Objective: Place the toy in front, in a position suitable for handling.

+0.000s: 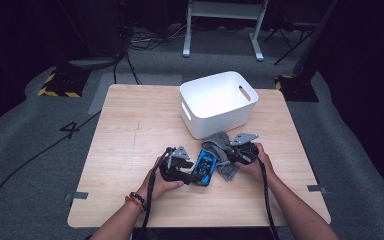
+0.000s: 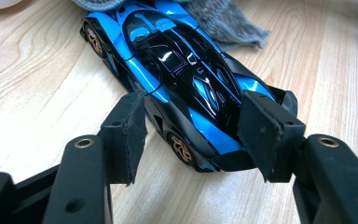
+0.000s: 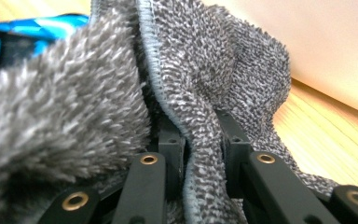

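left gripper: jaws part open, straddling the car's rear; pads at its sides, contact unclear
right gripper: clamped on a fold of cloth
car: blue-black, on tabletop between grippers
cloth: grey, bunched, touching the car's front, just before bin

One floor mark reads as a numeral; nothing else bears legible writing.

A black "4" is marked on the grey floor, well to the left of the left tongs and beyond the left edge of the tabletop. Farther off from the tongs, yellow-and-black hazard stripes edge a dark base on the floor. No letters or brand marks can be read on the things between and beside the tongs.
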